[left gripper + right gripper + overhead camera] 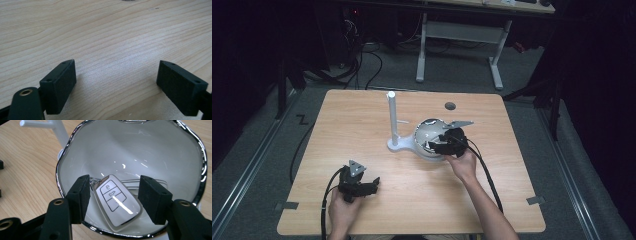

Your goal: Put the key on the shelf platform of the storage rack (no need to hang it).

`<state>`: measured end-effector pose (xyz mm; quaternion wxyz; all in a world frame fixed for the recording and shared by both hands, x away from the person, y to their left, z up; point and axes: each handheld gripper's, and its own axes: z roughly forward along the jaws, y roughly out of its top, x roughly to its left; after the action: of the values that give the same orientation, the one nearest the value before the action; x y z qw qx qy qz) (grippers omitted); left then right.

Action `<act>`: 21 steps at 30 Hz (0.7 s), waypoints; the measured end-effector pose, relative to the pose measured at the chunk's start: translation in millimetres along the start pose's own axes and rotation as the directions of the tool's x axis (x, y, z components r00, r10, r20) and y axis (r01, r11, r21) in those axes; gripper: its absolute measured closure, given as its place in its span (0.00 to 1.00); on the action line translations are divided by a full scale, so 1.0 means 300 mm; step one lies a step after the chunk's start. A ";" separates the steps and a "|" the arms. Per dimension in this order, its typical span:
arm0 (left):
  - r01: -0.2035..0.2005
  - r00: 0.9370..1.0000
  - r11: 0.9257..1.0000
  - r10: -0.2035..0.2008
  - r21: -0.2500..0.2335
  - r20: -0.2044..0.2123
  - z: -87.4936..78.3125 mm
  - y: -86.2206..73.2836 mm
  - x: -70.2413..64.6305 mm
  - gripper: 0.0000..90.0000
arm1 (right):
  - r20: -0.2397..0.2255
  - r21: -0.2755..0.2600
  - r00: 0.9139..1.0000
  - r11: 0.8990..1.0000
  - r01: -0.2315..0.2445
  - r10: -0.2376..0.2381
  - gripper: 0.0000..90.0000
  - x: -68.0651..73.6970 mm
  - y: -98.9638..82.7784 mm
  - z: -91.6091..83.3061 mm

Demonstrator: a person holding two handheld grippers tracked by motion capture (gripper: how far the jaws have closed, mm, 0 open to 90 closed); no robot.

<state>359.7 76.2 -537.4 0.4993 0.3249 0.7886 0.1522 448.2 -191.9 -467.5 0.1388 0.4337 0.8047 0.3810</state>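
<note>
Right gripper view puts your right gripper over the rim of the white bowl, whose edge is chrome-trimmed and wavy. A white car key fob lies inside on the bowl's near wall, between your jaws but not pinched: you can see a gap at each side, so the jaws stand partly apart and hold nothing. No brand name or lettering reads on the fob; its three buttons carry small outline icons, too small to tell for sure, and a bright glare streak crosses the lowest one. A metal ring at the fob's 10 o'clock end is half hidden behind your left-hand jaw. The bowl's far rim is cut off at the top of that view. In the high view the bowl sits just right of a white stand with an upright post, at about 12 o'clock from your right hand. Your left gripper rests low over the bare wooden table, jaws wide apart with nothing between them; in the high view it sits at roughly 8 o'clock from the bowl.
</note>
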 end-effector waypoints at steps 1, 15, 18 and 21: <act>-0.001 1.000 1.000 0.001 0.000 0.001 0.000 0.000 0.000 0.18 | 0.005 -0.004 1.000 1.000 0.000 0.000 0.49 0.002 -0.002 -0.005; 0.000 1.000 1.000 0.000 -0.001 -0.001 0.000 0.000 0.000 0.18 | 0.021 -0.071 1.000 0.997 -0.005 0.007 0.50 -0.020 -0.005 -0.080; 0.000 1.000 1.000 0.000 -0.001 -0.001 0.000 0.000 0.000 0.18 | 0.025 -0.082 1.000 0.997 -0.002 0.004 0.50 -0.025 -0.004 -0.088; 0.000 1.000 1.000 0.000 -0.001 -0.001 0.000 0.000 0.000 0.18 | 0.027 -0.089 0.999 0.996 -0.015 0.017 0.51 -0.030 -0.006 -0.099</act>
<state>359.6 76.1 -537.5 0.4992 0.3247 0.7887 0.1527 436.0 -214.5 -449.8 0.1661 0.4388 0.7815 0.4111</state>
